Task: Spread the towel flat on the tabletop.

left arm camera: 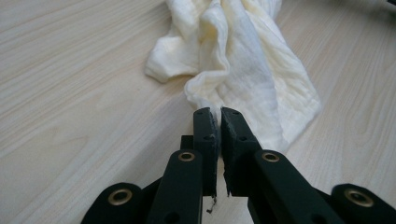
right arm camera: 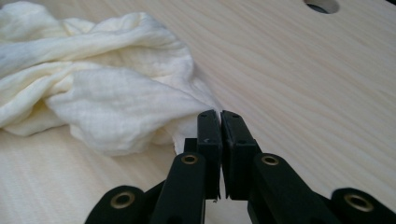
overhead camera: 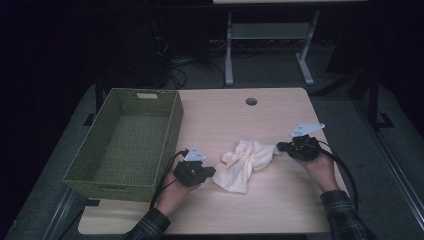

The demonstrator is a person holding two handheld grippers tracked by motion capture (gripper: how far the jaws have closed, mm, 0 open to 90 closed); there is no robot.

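A crumpled cream cloth (overhead camera: 245,162) lies on the light wooden table (overhead camera: 240,120) between my two hands. My left gripper (overhead camera: 210,172) is at its left end, jaws shut on a corner of the cloth (left arm camera: 233,70), with a fold pinched between the tips in the left gripper view (left arm camera: 218,113). At the cloth's right end my right gripper (overhead camera: 280,148) is shut on another corner of the cloth (right arm camera: 107,93), the fabric edge caught at the tips of my right gripper (right arm camera: 219,115). The cloth sags bunched between them.
A green woven basket (overhead camera: 172,130) stands empty on the table's left side, close to my left hand. A round cable hole (overhead camera: 251,101) is near the table's far edge. Dark floor, cables and a white table frame (overhead camera: 229,50) lie beyond.
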